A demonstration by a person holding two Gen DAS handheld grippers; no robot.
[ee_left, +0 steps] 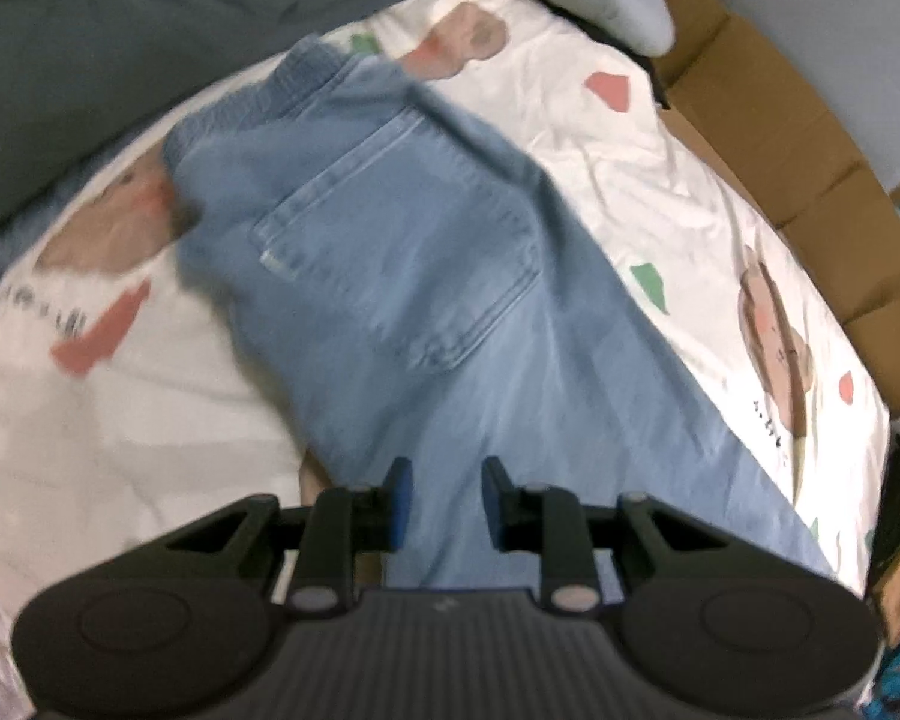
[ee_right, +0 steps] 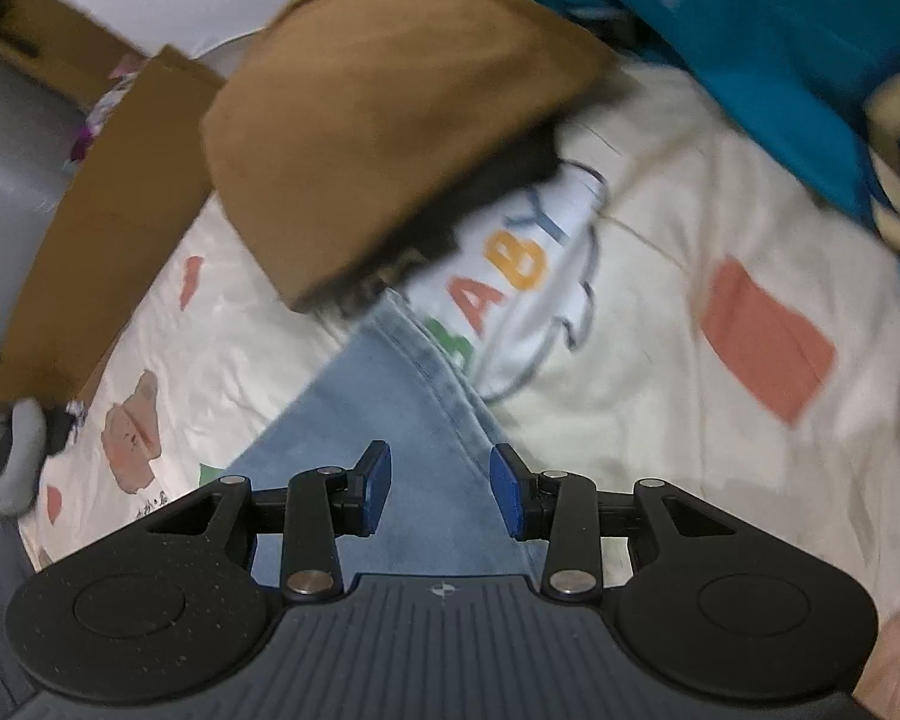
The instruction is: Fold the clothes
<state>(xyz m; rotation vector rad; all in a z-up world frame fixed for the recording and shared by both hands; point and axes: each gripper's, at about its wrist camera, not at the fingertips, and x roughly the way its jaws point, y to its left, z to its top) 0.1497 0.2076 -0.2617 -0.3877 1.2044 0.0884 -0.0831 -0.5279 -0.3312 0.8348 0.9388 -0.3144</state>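
Light blue jeans (ee_left: 402, 252) lie flat on a white printed bedsheet (ee_left: 678, 180), back pocket up, waistband toward the top left. My left gripper (ee_left: 447, 498) hovers above the upper leg part, open, with a gap between its blue pads and no cloth pinched. In the right wrist view a leg end of the jeans (ee_right: 402, 420) runs under my right gripper (ee_right: 441, 480). That gripper is open too, its blue pads apart above the denim and not pressing it.
A brown garment (ee_right: 390, 114) lies folded beyond the jeans' leg, on a white piece printed "BABY" (ee_right: 510, 276). Teal clothing (ee_right: 750, 30) sits at the upper right. Cardboard boxes (ee_left: 768, 120) line the bed's edge. A grey cushion (ee_left: 90, 48) borders the far side.
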